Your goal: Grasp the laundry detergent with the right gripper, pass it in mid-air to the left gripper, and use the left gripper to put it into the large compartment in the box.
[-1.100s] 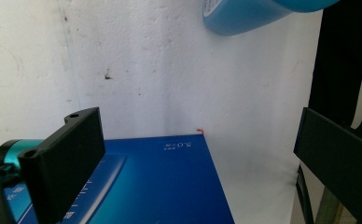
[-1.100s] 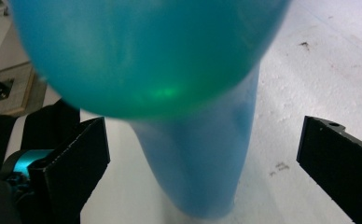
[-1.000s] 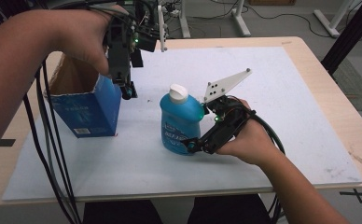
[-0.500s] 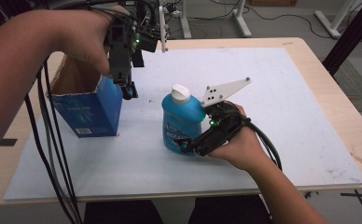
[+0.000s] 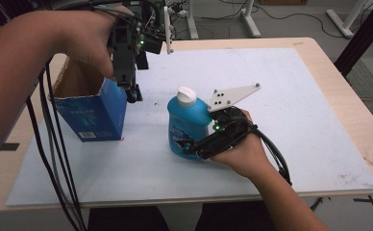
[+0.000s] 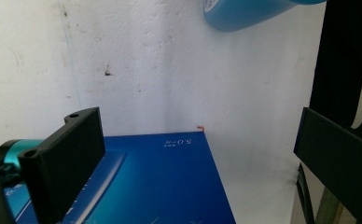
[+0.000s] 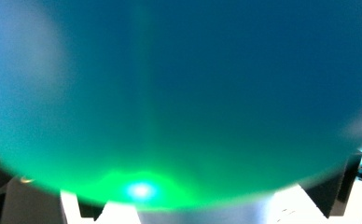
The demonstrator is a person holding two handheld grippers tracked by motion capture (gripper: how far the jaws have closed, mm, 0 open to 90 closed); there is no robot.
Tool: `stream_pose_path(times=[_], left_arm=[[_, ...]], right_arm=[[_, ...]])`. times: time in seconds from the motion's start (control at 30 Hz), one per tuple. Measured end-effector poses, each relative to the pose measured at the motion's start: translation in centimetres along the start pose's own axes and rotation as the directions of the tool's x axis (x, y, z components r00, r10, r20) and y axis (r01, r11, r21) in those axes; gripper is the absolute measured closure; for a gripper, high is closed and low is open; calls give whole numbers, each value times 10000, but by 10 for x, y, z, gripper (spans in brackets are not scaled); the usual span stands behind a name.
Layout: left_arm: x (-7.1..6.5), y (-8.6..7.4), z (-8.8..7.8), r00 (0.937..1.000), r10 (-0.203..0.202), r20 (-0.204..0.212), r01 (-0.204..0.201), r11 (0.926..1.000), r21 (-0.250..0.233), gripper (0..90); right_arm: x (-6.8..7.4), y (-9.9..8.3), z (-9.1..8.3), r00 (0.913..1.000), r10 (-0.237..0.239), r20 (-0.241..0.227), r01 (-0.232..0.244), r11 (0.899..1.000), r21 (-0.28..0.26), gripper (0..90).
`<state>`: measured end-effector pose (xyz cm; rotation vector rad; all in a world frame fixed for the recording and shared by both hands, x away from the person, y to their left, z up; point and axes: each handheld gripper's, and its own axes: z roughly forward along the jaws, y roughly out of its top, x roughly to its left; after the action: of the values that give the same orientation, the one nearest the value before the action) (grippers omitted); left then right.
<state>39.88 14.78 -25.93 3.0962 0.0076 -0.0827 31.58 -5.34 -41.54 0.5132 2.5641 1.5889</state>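
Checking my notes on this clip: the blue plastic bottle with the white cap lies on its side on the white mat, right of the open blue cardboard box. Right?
Not quite. The high view shows the blue plastic bottle with the white cap standing upright, not on its side. It does stand on the white mat, right of the open blue cardboard box.

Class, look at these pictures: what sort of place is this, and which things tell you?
Probably a lab or workshop: a light wooden table under a white foam sheet, white metal stand legs and black cables on the grey floor.

Blue box (image 6: 170, 182) side: small print "5.0", rest unreadable.
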Motion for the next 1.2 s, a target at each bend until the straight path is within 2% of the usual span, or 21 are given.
stream_pose_path(times=[0.13, 0.23, 0.83, 1.2], left_arm=[[0, 0, 0, 10000, -9, 25, 9, 10000, 45, 17], [0, 0, 0, 10000, -40, 30, 40, 10000, 24, 18], [2, 2, 2, 9999, -73, 69, 72, 9999, 91, 18], [2, 3, 3, 9999, -100, 79, 99, 9999, 111, 17]], right_arm=[[0, 0, 0, 9999, -15, 99, 16, 10000, -18, 182], [0, -1, -1, 10000, -35, 87, 37, 9999, -156, 235], [1, -3, 1, 10000, -34, 36, 35, 9996, -284, 282], [3, -4, 1, 9999, -168, 30, 169, 9990, -417, 357]])
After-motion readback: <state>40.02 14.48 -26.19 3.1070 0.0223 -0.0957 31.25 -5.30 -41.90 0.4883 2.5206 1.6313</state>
